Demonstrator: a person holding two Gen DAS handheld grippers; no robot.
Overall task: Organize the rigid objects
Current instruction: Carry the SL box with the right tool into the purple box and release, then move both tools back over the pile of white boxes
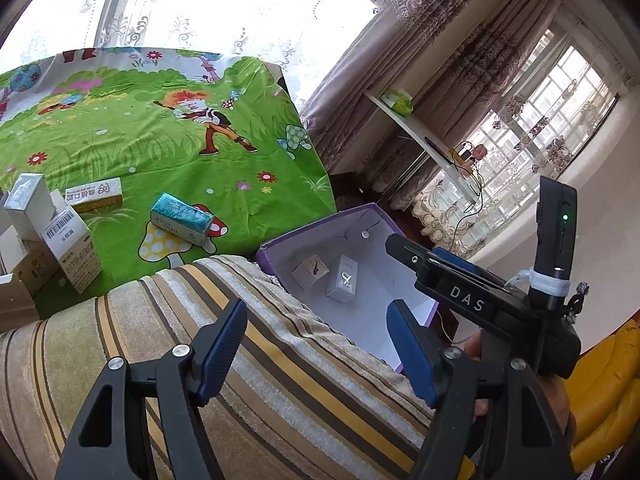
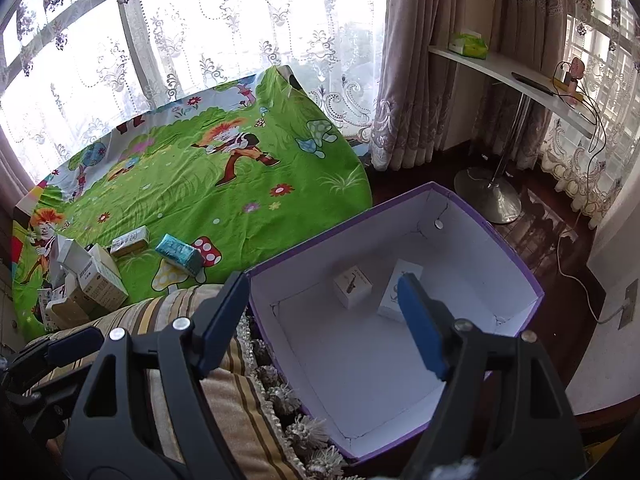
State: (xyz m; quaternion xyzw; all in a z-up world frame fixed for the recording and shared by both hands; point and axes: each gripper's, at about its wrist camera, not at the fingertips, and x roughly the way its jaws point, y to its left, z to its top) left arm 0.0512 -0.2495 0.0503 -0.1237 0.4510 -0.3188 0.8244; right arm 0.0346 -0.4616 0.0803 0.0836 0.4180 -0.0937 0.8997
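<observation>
A: With both claws hanging empty above the striped plush cushion, where do the remaining things lie?

B: Up and to the left of each, on the green cartoon-printed sheet. The left claw stands wide with nothing between its pads; the right claw is equally wide, poised over the purple-walled, white-lined cardboard box.

A: Which is nearer the pile?

B: The left one, I'd judge. The closest piece is the teal-topped white carton, lying flat, long axis running from upper left to lower right. Beyond it lies a flat yellow-and-white carton.

A: Count them.

B: Two small white cartons already sit in the box: a cube with a saxophone print and a taller one, partly behind the pad. On the sheet, two separate cartons plus a cluster of white cartons, perhaps five; they overlap too much to be sure.
</observation>
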